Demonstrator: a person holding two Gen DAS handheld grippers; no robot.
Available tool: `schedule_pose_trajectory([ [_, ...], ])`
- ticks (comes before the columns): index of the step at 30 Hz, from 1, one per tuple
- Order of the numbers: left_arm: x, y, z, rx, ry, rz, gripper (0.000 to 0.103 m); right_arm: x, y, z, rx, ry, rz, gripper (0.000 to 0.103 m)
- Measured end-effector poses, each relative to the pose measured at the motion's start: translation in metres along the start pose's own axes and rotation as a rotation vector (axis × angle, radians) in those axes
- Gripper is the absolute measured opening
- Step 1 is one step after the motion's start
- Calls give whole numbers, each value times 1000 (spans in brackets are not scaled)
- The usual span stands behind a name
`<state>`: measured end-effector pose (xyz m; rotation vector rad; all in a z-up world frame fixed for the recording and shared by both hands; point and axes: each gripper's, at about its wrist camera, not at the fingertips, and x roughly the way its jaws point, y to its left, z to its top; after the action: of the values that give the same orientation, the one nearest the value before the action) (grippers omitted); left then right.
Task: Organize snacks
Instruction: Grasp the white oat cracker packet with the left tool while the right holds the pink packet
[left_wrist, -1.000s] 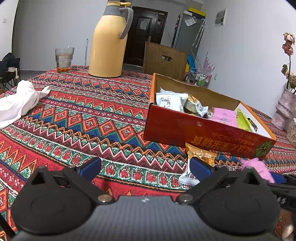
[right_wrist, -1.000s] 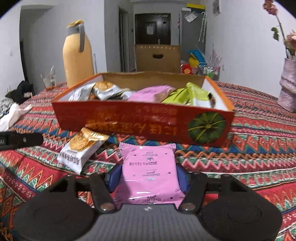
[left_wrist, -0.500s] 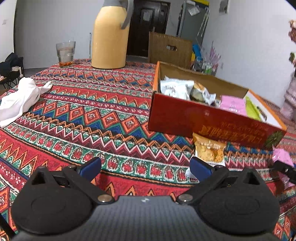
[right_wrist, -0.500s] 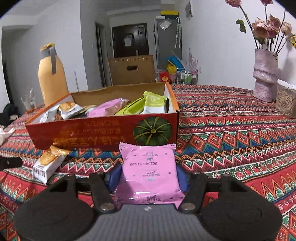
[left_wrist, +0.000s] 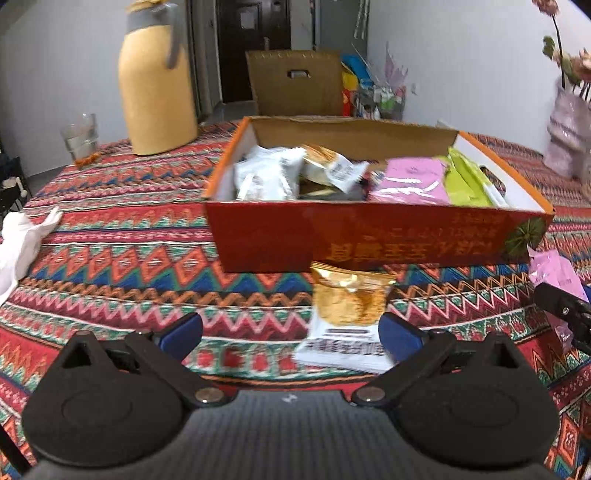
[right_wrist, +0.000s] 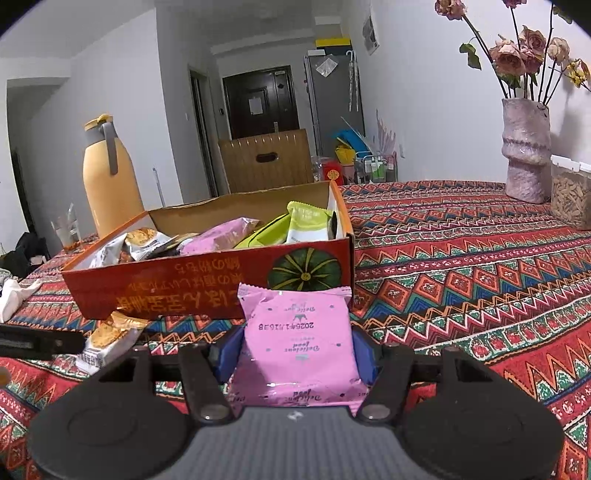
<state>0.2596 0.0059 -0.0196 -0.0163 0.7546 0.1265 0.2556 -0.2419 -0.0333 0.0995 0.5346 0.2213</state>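
— Pink wrapper first: why was the pink packet (right_wrist: 297, 341) held that way?

— The right gripper (right_wrist: 295, 354) had its fingers (right_wrist: 229, 350) closed on the packet's two sides, flat and level, above the desk (right_wrist: 461, 266) and just short of the red box (right_wrist: 207, 286). My guess is that it was on its way over the front wall, to join the pink one already inside.

— And the left gripper (left_wrist: 290, 330)?

— Its fingers were spread wide and held nothing. The gold biscuit packet (left_wrist: 349, 321) lay on the cloth between them, close to the right one, touching or nearly touching the box front. That looked like the next pickup.

— Anything in the way?

— The box wall itself, which the pink packet had to clear. The yellow flask (left_wrist: 157, 79), the glass (left_wrist: 79, 136), the white cloth (left_wrist: 18, 251) and the vase (right_wrist: 526, 147) stood well apart.
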Motion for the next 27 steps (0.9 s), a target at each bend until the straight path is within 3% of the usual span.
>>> schedule_pose_trajectory([
  [8, 24, -19, 2, 7, 37, -8, 103, 1, -3, 0, 17, 6, 17, 61],
  [14, 29, -19, -1, 3, 36, -20, 94, 1, -3, 0, 18, 6, 25, 61],
  [17, 27, -20, 0, 6, 24, -23, 83, 3, -3, 0, 20, 11, 27, 61],
  [22, 22, -19, 0, 1, 4, -32, 47, 4, -3, 0, 21, 17, 29, 61],
  [27, 13, -16, 0, -3, -19, -54, 46, 5, -3, 0, 21, 23, 26, 61],
])
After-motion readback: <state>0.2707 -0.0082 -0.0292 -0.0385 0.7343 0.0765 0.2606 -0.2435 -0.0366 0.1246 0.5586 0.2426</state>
